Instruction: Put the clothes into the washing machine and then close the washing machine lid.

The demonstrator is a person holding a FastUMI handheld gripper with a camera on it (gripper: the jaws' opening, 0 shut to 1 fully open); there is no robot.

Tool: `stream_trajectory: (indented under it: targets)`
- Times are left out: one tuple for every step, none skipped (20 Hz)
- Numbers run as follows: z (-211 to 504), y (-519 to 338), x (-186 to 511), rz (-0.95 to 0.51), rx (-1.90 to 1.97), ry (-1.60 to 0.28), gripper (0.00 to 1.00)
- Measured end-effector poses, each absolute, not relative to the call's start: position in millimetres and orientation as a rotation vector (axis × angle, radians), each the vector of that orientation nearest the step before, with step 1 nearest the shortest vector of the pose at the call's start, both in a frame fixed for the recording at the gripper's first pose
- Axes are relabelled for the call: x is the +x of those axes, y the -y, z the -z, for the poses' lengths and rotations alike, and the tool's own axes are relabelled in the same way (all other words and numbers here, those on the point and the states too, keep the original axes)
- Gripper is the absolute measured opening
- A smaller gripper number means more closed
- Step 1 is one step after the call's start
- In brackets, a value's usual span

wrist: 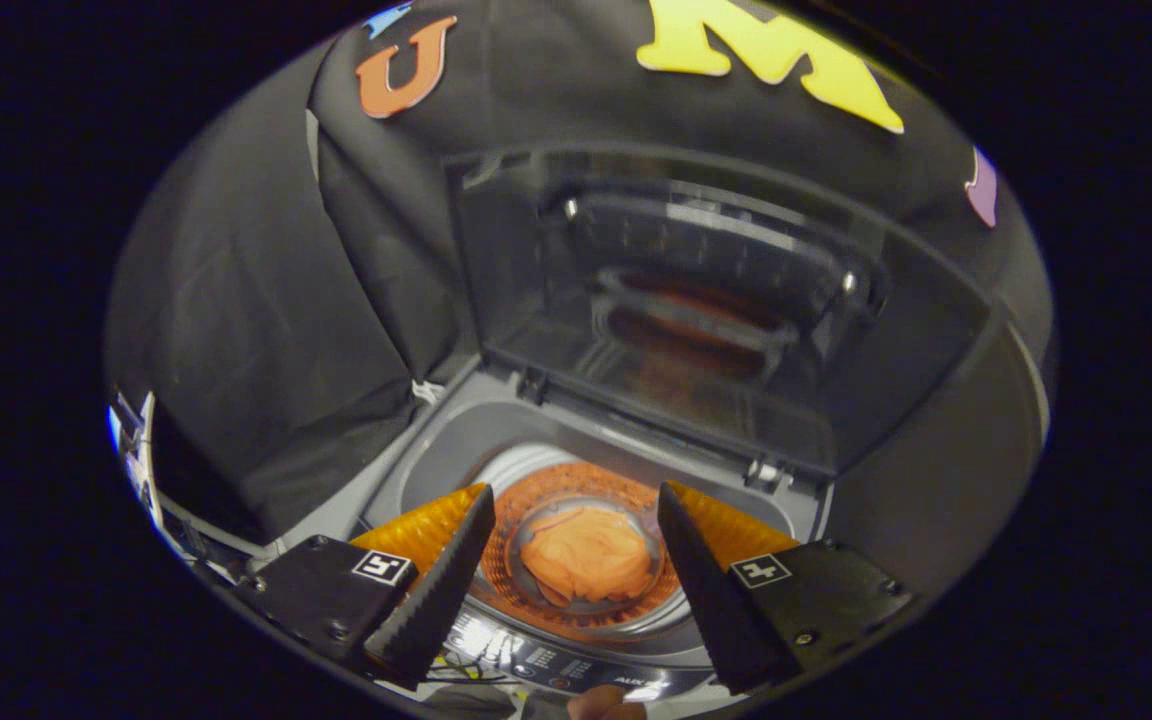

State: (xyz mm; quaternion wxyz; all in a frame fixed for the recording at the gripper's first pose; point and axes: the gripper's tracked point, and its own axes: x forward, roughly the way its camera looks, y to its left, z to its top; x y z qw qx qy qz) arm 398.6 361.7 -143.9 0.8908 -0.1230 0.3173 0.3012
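Hand-held gripper (576, 535) wide, empty, above drum. Orange clothes (588, 565) inside; lid (696, 300) upright at 12 o'clock. Risk: fingers slipping off smooth lid edge, slamming it.

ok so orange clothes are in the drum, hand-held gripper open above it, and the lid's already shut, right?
Not quite: the lid is standing open, tilted up behind the drum, as the gripper view shows. The rest holds: the orange clothes lie in the drum and the hand-held gripper is open above it, holding nothing.
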Motion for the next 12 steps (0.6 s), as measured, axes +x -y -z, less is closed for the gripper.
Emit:
stream_trajectory:
  targets:
    - [125,-365,401,-0.636,-0.251,-0.618,1.0]
    - [103,-368,402,-0.645,-0.242,-0.58,1.0]
    - [82,-371,404,-0.653,-0.228,-0.547,1.0]
    - [62,-374,408,-0.66,-0.212,-0.518,1.0]
    - [40,-377,414,-0.66,-0.194,-0.486,1.0]
    - [23,-379,418,-0.657,-0.183,-0.466,1.0]
    - [4,-380,423,-0.652,-0.171,-0.446,1.0]
    - [-12,-381,429,-0.643,-0.157,-0.429,1.0]
    - [-28,-381,434,-0.633,-0.143,-0.414,1.0]
    - [-42,-381,441,-0.615,-0.134,-0.404,1.0]
    - [-52,-380,451,-0.593,-0.128,-0.398,1.0]
    - [-55,-378,464,-0.566,-0.127,-0.398,1.0]
